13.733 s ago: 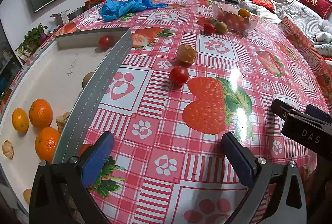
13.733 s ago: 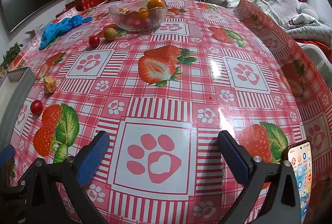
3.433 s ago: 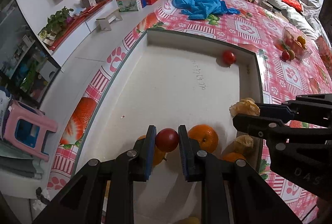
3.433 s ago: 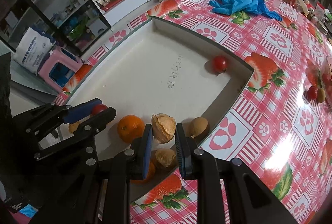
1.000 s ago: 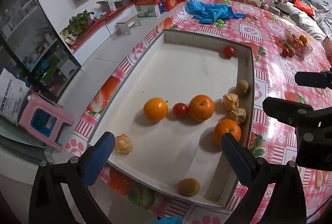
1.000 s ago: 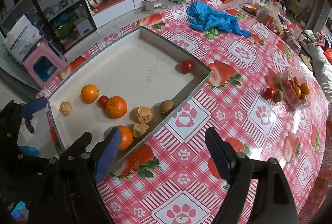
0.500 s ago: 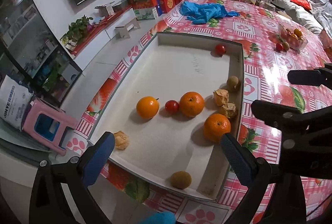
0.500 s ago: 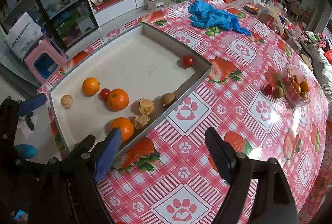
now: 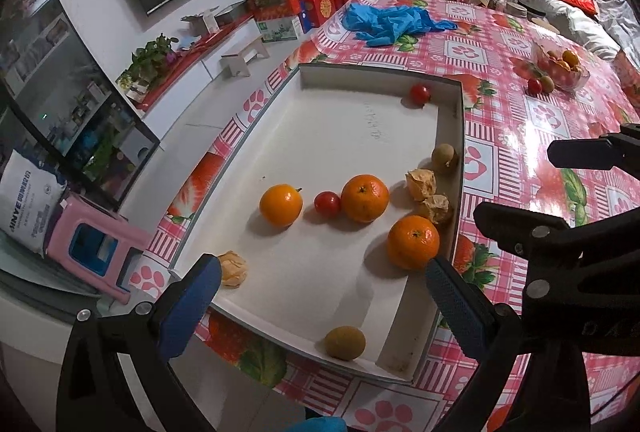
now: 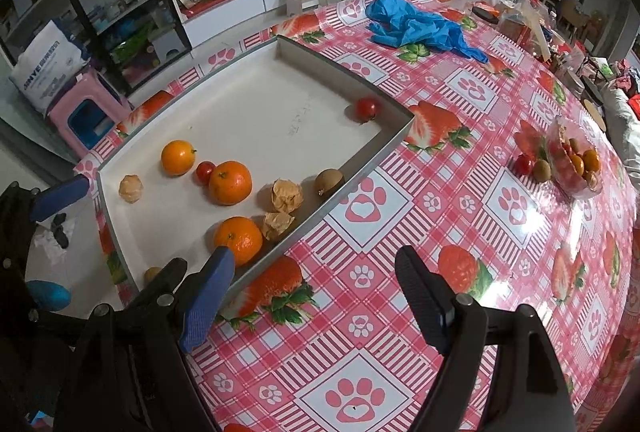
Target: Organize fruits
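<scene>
The left gripper point(image 9: 324, 302) has a black frame with silver screws and blue textured pads point(image 9: 454, 306). The right gripper point(image 10: 310, 296) is built alike, with one blue pad and one dark.

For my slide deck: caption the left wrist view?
Open left claw above white tray holding oranges, tomatoes, kiwis and husked fruits.

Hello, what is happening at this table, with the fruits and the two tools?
A person holds two grippers above the table and sorts fruit into a shallow white tray. The left gripper and right gripper both have open jaws and hold nothing. The tray contains three oranges, two tomatoes, kiwis and husked fruits. More fruit waits in a glass bowl, with a tomato and kiwi beside it.
</scene>
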Demonstrator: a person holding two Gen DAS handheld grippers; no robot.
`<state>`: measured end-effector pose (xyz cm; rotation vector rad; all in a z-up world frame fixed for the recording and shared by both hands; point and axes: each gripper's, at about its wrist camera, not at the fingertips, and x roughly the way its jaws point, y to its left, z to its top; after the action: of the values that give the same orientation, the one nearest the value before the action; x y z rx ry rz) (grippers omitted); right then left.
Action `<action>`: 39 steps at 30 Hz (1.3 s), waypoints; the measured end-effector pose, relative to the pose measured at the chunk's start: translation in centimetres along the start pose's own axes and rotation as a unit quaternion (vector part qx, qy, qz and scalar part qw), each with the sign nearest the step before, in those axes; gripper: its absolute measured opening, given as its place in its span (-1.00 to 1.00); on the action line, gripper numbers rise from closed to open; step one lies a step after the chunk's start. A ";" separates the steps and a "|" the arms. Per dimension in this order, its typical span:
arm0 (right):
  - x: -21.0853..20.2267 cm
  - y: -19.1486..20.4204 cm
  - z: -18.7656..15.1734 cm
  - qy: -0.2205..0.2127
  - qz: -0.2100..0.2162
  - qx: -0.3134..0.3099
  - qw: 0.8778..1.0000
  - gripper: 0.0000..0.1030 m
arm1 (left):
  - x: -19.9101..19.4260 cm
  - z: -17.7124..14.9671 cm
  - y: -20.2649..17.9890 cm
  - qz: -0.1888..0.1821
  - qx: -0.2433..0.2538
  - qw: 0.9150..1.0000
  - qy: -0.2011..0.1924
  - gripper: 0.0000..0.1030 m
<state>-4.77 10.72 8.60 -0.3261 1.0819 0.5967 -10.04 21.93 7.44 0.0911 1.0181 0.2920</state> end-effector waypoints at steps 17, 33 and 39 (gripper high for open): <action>0.1 0.2 -0.1 0.003 0.000 -0.004 1.000 0.65 | 0.2 0.1 -0.1 0.006 0.004 1.000 0.006 1.00; 0.4 0.2 -0.1 0.006 -0.003 -0.006 1.000 0.65 | 0.2 -0.4 -0.4 -0.005 0.005 1.000 0.010 1.00; 0.3 0.2 -0.2 0.006 -0.003 -0.008 1.000 0.65 | 0.2 -0.4 -0.3 -0.004 0.005 1.000 0.010 1.00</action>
<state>-4.96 10.89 8.25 -0.3476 1.0870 0.6000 -10.25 21.66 6.96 0.0923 1.0399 0.2815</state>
